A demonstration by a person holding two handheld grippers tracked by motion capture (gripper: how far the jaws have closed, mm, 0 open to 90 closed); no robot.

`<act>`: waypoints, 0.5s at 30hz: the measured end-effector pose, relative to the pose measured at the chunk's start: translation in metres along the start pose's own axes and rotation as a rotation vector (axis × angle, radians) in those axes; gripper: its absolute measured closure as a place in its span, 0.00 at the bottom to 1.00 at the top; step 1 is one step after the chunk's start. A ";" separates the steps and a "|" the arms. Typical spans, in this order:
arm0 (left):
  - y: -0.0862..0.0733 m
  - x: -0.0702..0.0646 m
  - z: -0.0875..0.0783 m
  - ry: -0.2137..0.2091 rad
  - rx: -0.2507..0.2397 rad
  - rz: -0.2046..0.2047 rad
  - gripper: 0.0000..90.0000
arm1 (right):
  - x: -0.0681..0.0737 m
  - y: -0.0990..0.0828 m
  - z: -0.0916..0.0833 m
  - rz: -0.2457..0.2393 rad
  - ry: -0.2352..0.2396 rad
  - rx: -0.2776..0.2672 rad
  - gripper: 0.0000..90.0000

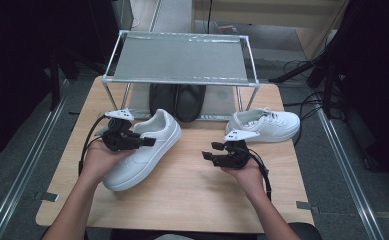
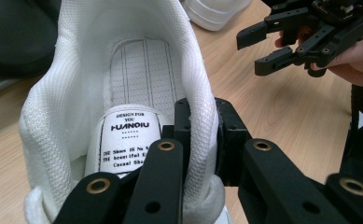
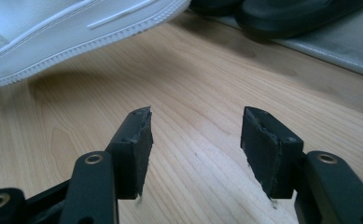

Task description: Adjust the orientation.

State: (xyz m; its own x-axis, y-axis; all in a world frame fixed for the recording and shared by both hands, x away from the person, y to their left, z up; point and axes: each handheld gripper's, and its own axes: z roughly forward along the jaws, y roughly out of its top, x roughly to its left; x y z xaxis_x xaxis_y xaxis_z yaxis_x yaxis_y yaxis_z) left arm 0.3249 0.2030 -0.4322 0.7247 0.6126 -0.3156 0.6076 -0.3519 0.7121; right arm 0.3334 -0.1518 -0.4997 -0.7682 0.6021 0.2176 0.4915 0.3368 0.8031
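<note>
Left claw [image 2: 202,140] pinches the padded collar of the white sneaker [image 1: 144,147] left of centre — light, soft, best held there; right claw [image 3: 195,140] gapes empty over the desk [image 1: 197,195].

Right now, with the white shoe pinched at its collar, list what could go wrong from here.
1. The left hand-held gripper clamps only the padded collar of the white sneaker; the soft fabric could slip out or the shoe could swing if lifted.
2. The right hand-held gripper hangs open and empty close by, so a swinging shoe might strike it.
3. The black shoes already lie under the wire rack, so sliding the sneaker in there could bump them.
</note>
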 end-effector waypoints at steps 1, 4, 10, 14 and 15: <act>0.002 -0.001 0.004 -0.009 0.004 0.005 0.92 | 0.001 -0.001 -0.001 0.002 -0.003 0.002 0.50; 0.005 -0.004 0.012 -0.021 0.021 0.021 0.92 | 0.003 -0.004 -0.003 -0.007 -0.007 0.006 0.50; 0.013 -0.010 0.027 -0.056 0.038 0.042 0.91 | 0.003 -0.010 -0.010 -0.001 -0.027 0.005 0.49; 0.018 -0.014 0.039 -0.076 0.060 0.060 0.91 | 0.003 -0.015 -0.016 0.014 -0.044 -0.001 0.49; 0.019 -0.016 0.043 -0.079 0.065 0.065 0.91 | 0.003 -0.016 -0.017 0.013 -0.048 -0.003 0.49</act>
State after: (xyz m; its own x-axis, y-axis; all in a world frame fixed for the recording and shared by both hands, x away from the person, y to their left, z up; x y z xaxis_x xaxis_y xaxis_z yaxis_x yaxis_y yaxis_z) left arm 0.3393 0.1565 -0.4403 0.7852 0.5299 -0.3206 0.5763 -0.4356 0.6915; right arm 0.3161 -0.1676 -0.5020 -0.7409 0.6408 0.2011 0.5002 0.3266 0.8020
